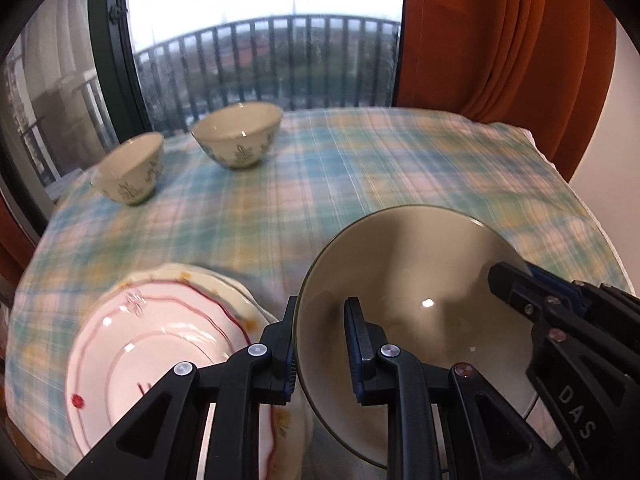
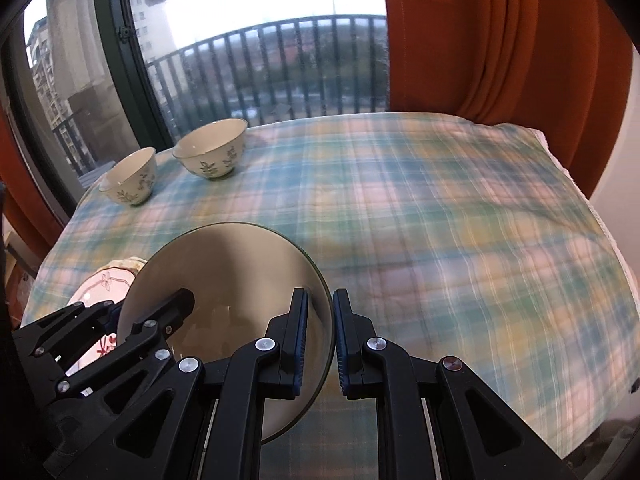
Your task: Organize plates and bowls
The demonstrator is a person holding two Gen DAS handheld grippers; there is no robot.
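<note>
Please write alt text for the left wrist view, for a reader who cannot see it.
Both grippers, left gripper and right gripper, are shut on opposite rims of a grey plate above a plaid tablecloth. A pink-rimmed plate lies beside it at left; two leaf-patterned bowls stand near the window.

A table (image 2: 440,208) under a pastel plaid cloth (image 1: 320,184) stands against a large dark-framed window (image 2: 256,40). Beyond the window runs a black balcony railing (image 1: 280,64), with what look like buildings through blurred glass. Rust-orange curtains (image 2: 500,36) hang right of the window, daylight pouring in.
</note>
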